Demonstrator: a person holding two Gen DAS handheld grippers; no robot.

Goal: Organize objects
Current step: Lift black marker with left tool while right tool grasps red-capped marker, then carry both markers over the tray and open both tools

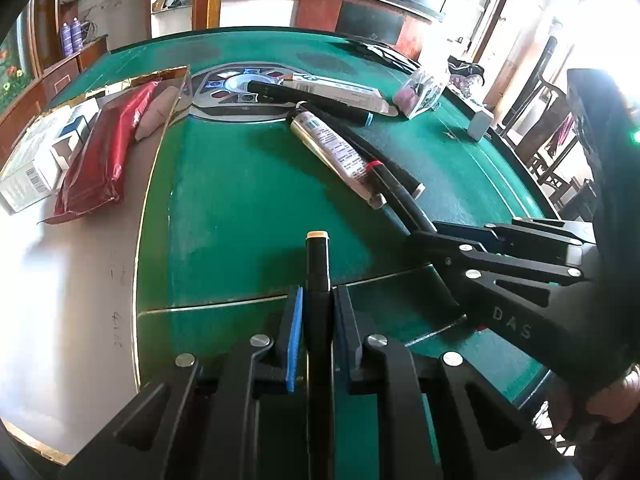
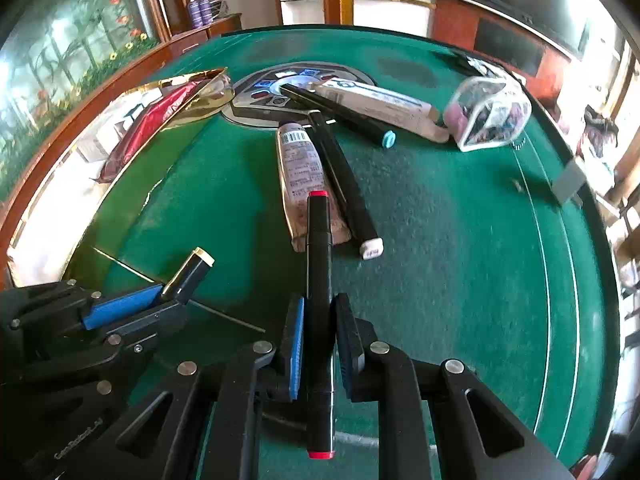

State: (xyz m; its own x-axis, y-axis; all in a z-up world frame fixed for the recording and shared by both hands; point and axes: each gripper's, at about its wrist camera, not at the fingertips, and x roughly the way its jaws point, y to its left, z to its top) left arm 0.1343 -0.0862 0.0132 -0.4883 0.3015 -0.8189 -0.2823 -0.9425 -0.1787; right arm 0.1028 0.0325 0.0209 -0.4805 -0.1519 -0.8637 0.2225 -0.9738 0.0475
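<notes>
Two markers are already gripped, one in each claw, above the green tabletop (image 2: 460, 240). Ahead of both claws and to their left, a gold-rimmed tray (image 1: 160, 128) lies on the tabletop, holding a white carton (image 1: 28, 168) and a red foil packet (image 1: 104, 152); it is judged the likely destination, and the left claw (image 1: 316, 320) is the nearer to it. Directly ahead of the right claw (image 2: 320, 324), a loose pile remains: a long white box (image 2: 380, 106), a beige tube (image 2: 300, 172), a clear pouch (image 2: 488, 116), a blue-capped marker (image 2: 340, 114) and a white-capped marker (image 2: 344, 184), their long axes running mostly away from the claws.

The left claw is clamped on a black marker with a cream cap (image 1: 318, 264), whose long axis points straight forward between the pads. The right claw is likewise pressed shut on a red-capped marker (image 2: 319, 280), held along the fingers, its far end overlapping the beige tube in view; whether it touches the tube cannot be told. The coming move is judged to turn on carrying each marker forward and leftward to the tray, long axis kept in line with the tray's long side.
</notes>
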